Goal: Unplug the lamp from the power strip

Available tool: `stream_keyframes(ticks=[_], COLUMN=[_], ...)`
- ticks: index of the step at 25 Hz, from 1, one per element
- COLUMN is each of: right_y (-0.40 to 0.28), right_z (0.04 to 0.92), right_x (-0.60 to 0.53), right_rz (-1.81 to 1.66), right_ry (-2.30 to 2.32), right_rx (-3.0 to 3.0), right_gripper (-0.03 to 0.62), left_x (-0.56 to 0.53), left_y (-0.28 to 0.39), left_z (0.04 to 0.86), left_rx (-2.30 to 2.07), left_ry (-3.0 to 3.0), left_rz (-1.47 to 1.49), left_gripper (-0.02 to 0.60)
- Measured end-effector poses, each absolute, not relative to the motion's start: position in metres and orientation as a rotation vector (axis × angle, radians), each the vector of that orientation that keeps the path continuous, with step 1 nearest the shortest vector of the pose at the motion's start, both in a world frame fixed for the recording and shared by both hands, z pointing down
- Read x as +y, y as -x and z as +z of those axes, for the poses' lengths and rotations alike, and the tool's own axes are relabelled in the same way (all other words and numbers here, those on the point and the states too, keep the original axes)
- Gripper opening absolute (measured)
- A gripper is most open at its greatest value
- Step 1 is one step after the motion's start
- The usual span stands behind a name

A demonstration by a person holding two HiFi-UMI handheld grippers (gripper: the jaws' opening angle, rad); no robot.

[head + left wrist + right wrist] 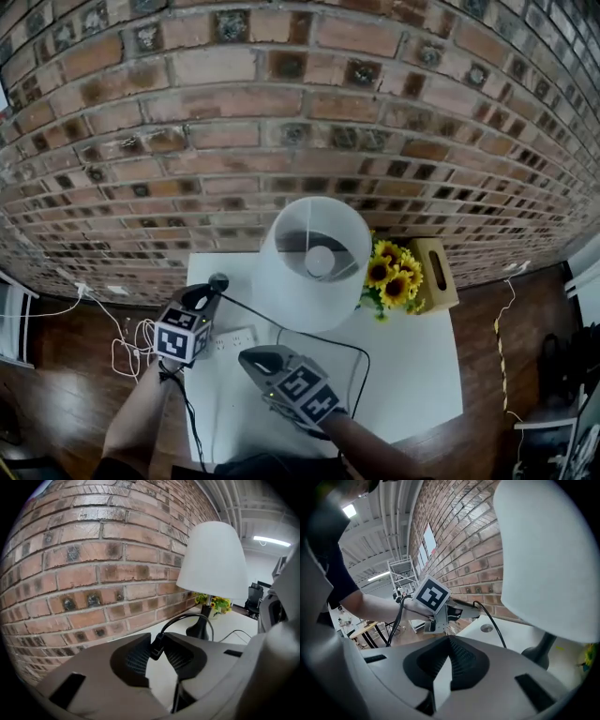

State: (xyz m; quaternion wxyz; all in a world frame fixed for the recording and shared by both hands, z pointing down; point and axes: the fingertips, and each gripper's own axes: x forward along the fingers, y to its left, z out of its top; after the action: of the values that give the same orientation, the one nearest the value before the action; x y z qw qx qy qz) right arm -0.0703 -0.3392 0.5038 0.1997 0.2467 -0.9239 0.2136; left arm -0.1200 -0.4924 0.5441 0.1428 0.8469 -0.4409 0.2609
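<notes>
While the right gripper is clenched empty, left gripper fingers pinch the plug near-upright, cord upward.

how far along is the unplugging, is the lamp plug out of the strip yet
Done, it seems: the black plug is clear of the power strip, off the table. In hand: the left gripper clamps that plug between its fingers, its cord looping to the lamp; the right gripper is shut and empty. Left: probably only setting the plug down and letting go.
</notes>
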Motion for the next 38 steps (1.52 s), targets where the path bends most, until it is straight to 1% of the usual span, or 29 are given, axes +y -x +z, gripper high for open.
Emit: stream_keyframes(ticks=[11, 19, 27, 28, 33, 38], right_y=[0.069, 0.069, 0.067, 0.066, 0.059, 0.063], right_z=[0.529, 0.543, 0.552, 0.553, 0.555, 0.551], right_x=[-0.375, -0.381, -0.377, -0.376, -0.377, -0.379], right_rz=[0.76, 0.782, 0.802, 0.813, 0.848, 0.841], right_ry=[-0.784, -0.755, -0.732, -0.736, -0.761, -0.757], right_rx=[-2.537, -2.521, -2.511, -2.509, -2.508, -2.525], right_gripper=[0.0, 0.0, 0.0, 0.0, 0.0, 0.0], left_x=[-0.552, -0.561, -0.556, -0.555, -0.544, -0.536], left_y=[0.117, 0.122, 0.129, 0.131, 0.133, 0.134], left_z=[0.593, 0.629, 0.65, 0.652, 0.66, 0.668], left_rx=[-1.192, -1.19, -1.177, -1.176, -1.103, -1.05], left_ry=[-2.446, -2.342, -2.283, -2.27, -2.249, -2.248], left_rz=[0.802, 0.821, 0.944, 0.963, 1.077, 1.062], left_gripper=[0.103, 0.104, 0.116, 0.119, 0.187, 0.196])
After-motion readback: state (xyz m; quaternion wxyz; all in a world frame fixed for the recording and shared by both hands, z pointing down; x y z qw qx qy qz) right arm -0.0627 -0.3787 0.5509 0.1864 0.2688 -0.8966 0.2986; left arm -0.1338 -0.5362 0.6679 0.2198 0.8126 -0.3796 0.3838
